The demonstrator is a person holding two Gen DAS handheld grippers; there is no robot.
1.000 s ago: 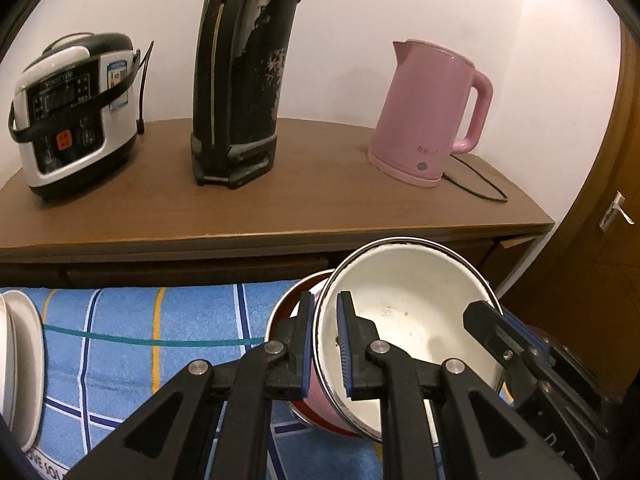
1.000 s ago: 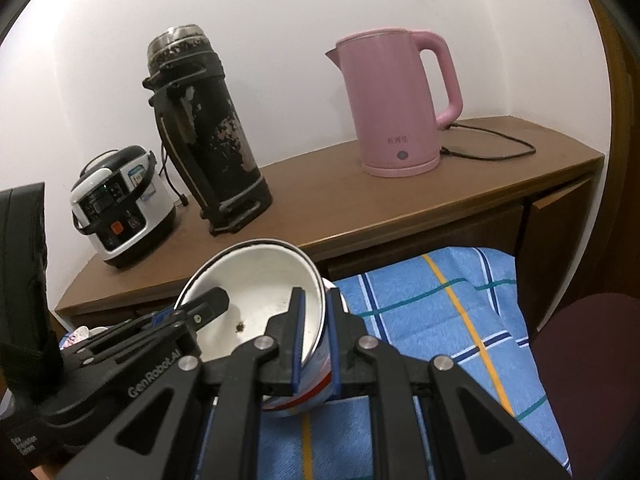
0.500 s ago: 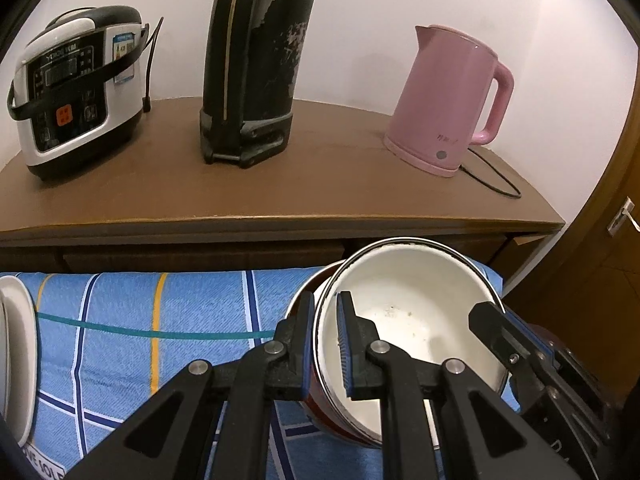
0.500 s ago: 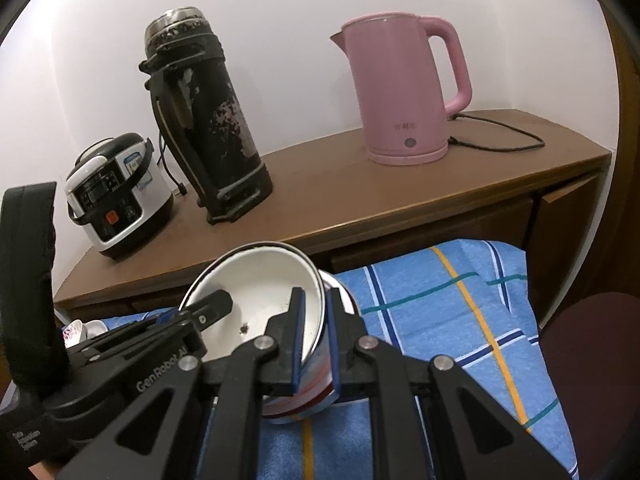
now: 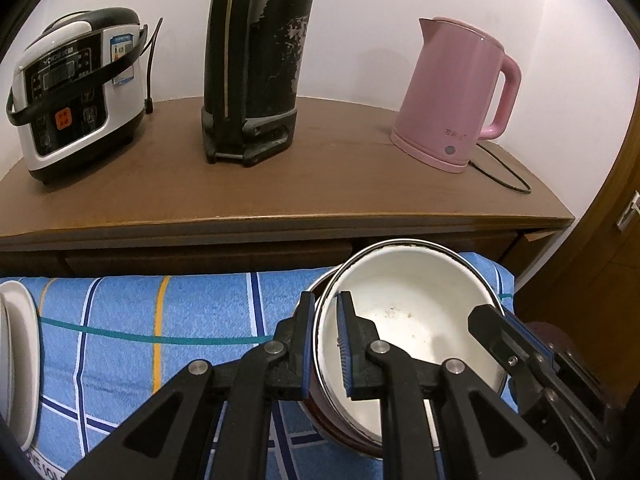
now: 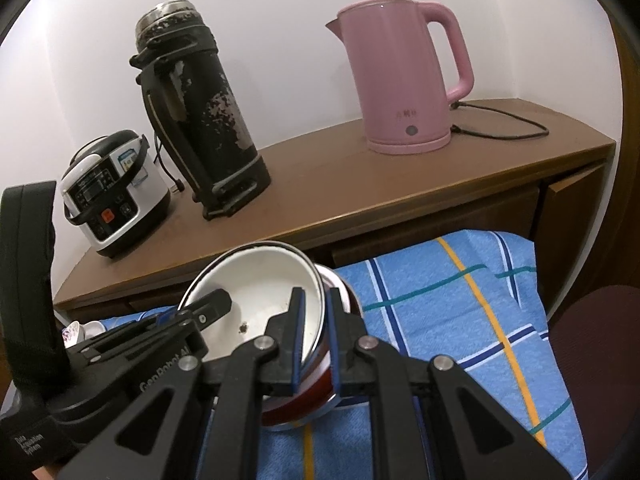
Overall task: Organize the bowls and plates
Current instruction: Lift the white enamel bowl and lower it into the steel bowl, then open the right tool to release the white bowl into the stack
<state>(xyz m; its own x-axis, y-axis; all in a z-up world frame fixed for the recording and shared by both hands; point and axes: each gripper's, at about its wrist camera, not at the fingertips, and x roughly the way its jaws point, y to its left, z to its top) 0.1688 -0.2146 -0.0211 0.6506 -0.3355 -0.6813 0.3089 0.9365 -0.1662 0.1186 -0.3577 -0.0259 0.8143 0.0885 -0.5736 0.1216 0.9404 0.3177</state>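
One white enamel bowl with a red outside (image 5: 412,320) sits tilted on the blue plaid cloth (image 5: 168,320), only a few dark specks inside. Left gripper (image 5: 324,340) pinches its rim at nine o'clock, jaws narrow; right gripper (image 6: 314,336) pinches the opposite rim at three o'clock, jaws narrow. Left view alone shows one white plate (image 5: 18,364) at nine o'clock. Behind: one pink electric kettle (image 6: 400,80), one black flask (image 6: 200,112), one rice cooker (image 5: 76,92).

On the counter (image 5: 280,184) behind, rice cooker (image 5: 76,92) stands left, flask (image 5: 256,60) middle, kettle (image 5: 456,96) right.
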